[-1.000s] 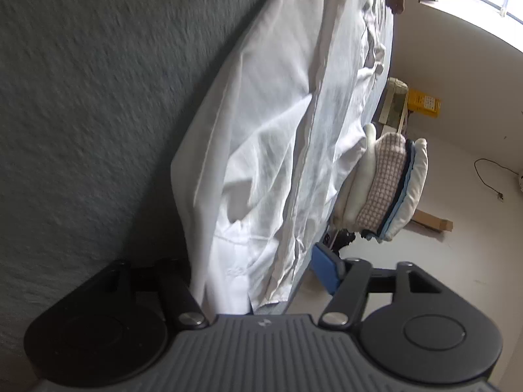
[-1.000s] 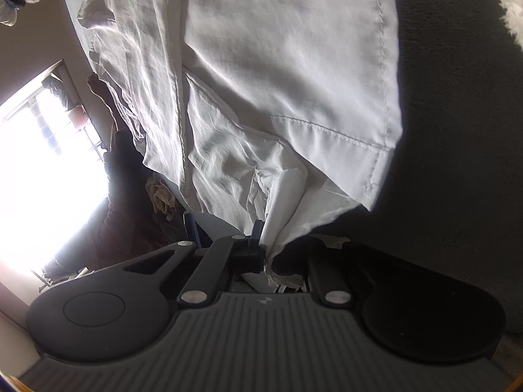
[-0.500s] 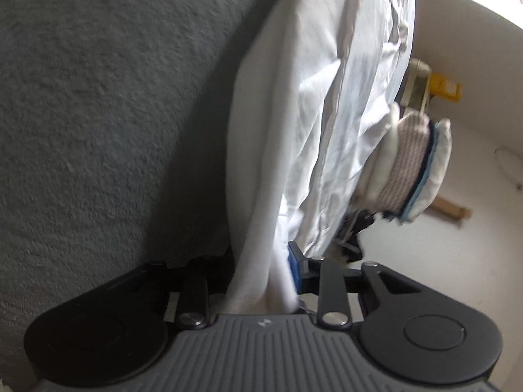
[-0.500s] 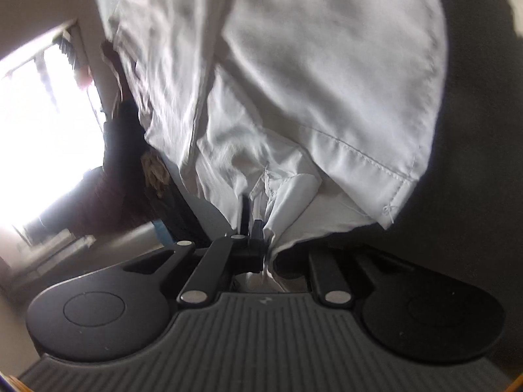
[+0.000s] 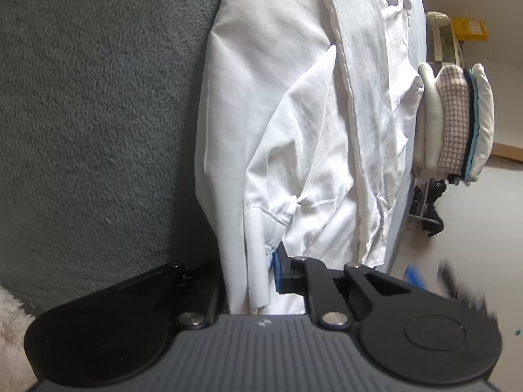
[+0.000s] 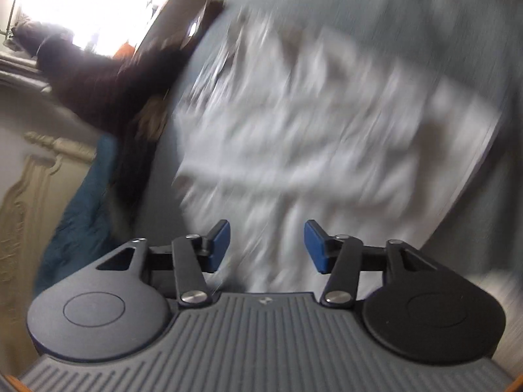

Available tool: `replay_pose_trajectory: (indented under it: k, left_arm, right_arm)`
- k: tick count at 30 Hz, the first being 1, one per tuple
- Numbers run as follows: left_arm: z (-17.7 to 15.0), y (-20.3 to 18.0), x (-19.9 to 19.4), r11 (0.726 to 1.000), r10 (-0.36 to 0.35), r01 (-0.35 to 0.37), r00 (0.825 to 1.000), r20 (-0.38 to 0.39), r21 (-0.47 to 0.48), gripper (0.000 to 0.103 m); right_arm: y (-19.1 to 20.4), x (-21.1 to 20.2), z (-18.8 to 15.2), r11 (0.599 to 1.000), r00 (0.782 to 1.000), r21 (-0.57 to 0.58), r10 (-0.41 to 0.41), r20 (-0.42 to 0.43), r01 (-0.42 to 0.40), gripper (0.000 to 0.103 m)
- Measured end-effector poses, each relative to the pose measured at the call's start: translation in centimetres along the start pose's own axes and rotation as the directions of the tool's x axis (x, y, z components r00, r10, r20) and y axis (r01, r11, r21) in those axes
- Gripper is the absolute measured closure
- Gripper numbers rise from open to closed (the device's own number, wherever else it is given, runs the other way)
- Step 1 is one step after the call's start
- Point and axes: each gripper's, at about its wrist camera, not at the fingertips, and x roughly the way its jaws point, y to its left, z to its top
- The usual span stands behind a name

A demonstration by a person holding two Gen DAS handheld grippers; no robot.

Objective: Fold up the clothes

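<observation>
Clamped between the left gripper's (image 5: 250, 281) black fingers is a creased fold of the thin white shirt (image 5: 304, 137), which lies spread on a fuzzy grey blanket (image 5: 91, 114). Beyond it sits a rounded stack of folded clothes (image 5: 454, 121). Right gripper (image 6: 266, 245) hangs with its blue pads (image 6: 315, 245) wide apart above the blurred shirt, holding nothing.

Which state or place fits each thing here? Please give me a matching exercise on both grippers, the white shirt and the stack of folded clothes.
Things:
1. left gripper
2. right gripper
3. white shirt
4. stack of folded clothes

States or places:
A. open, nothing between its blue pads
B. beyond the shirt, toward the room's wall
C. shut on white fabric
D. spread over the grey fuzzy blanket

Pairs: 1-C, 2-A, 3-D, 4-B
</observation>
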Motion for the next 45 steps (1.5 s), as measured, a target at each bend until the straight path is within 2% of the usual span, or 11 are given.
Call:
replay_pose_trajectory:
  k: [3,9,10,17,26,30,33,35,37,41,45]
  left_arm:
    - [0.0,-0.7,0.1,0.999,0.031,-0.031,1.000,0.000,0.028,0.091]
    - [-0.2,-1.3,0.1,0.992,0.091,-0.091,0.996,-0.002,0.086,0.089]
    - [-0.1,-0.7,-0.2,0.992,0.093,-0.092,0.996,-0.006,0.086,0.089]
    - [0.0,-0.5,0.2,0.993,0.082,-0.080,0.996,-0.024,0.091,0.089]
    - [0.1,-0.2,0.0,0.993,0.066,-0.062,0.997,-0.032,0.100,0.089]
    - [0.1,-0.2,0.0,0.993,0.058,-0.054,0.998,-0.034,0.101,0.088]
    - [-0.1,0.2,-0.2,0.995,0.045,-0.042,0.998,-0.034,0.088,0.088]
    - [-0.3,0.2,-0.3,0.996,0.046,-0.042,0.998,-0.037,0.084,0.088]
    - [-0.5,0.2,-0.4,0.995,0.050,-0.047,0.998,-0.038,0.084,0.087]
    - [-1.1,-0.4,-0.3,0.992,0.074,-0.071,0.997,-0.029,0.108,0.086]
    - [-1.6,-1.2,-0.2,0.983,0.105,-0.103,0.994,-0.004,0.150,0.090]
  right_arm:
    - [-5.2,0.7,6.6,0.997,0.992,0.035,-0.073,0.103,0.069,0.049]
    - [-12.3,6.0,14.4,0.994,0.996,0.066,-0.087,0.004,0.087,0.049]
    - [-12.9,7.1,14.7,0.995,0.998,0.072,-0.061,-0.025,0.063,0.048]
    - [-13.9,7.1,14.1,0.994,0.988,0.088,0.070,-0.136,-0.058,0.044]
    - [-14.6,7.2,12.8,0.973,0.937,0.132,0.219,-0.273,-0.189,0.042]
    - [-14.0,6.9,12.0,0.972,0.929,0.113,0.229,-0.291,-0.204,0.046]
    - [-13.8,7.0,10.8,0.969,0.911,0.120,0.245,-0.332,-0.217,0.051]
    - [-13.2,7.6,10.1,0.969,0.898,0.115,0.246,-0.365,-0.218,0.063]
    - [-12.6,7.9,9.7,0.974,0.898,0.088,0.228,-0.377,-0.210,0.069]
    - [-11.7,8.4,9.5,0.977,0.900,0.075,0.213,-0.381,-0.200,0.090]
    - [-10.7,8.3,9.2,0.986,0.904,0.018,0.160,-0.396,-0.166,0.097]
